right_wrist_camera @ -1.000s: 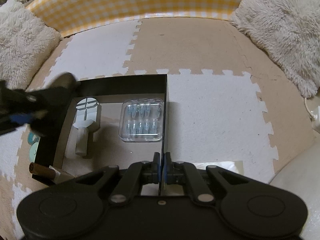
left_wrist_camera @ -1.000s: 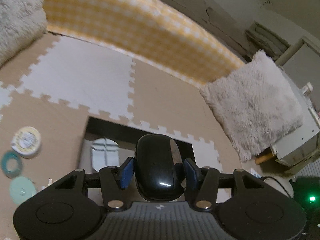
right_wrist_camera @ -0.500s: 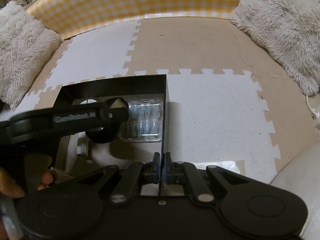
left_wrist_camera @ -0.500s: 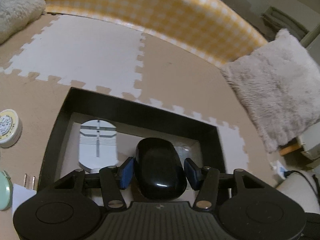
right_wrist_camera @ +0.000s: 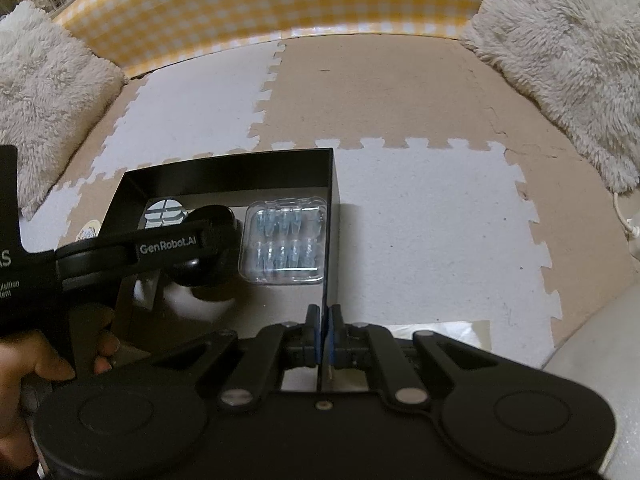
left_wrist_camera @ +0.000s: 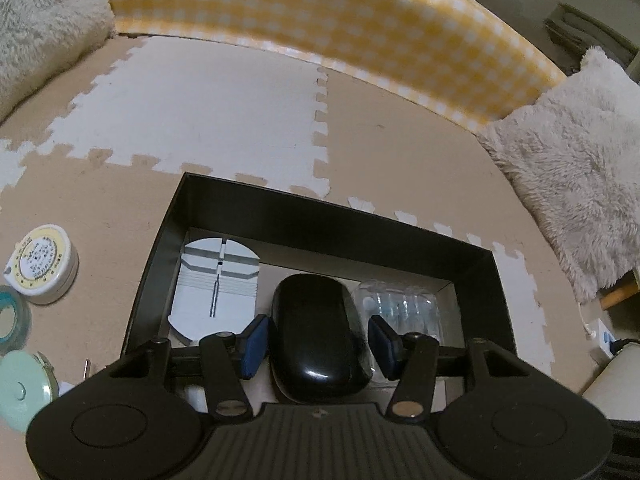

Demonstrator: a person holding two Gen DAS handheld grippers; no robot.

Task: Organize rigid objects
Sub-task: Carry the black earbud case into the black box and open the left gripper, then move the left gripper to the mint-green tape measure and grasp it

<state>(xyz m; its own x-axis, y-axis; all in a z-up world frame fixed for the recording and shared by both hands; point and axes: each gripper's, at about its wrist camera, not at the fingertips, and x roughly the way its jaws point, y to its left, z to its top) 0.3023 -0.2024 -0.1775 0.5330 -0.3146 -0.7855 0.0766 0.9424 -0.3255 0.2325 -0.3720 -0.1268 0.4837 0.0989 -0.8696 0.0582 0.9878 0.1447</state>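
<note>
Black glossy case (left_wrist_camera: 318,332) lowered into black box (left_wrist_camera: 320,220), between left gripper (left_wrist_camera: 318,342) pads just parting, seemingly released; next, withdraw upward; right gripper (right_wrist_camera: 323,336) clenched empty.

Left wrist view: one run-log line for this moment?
left gripper: open around glossy black oval object | object: inside black rectangular box, between white tool and clear plastic case | right gripper: shut on box wall
</note>
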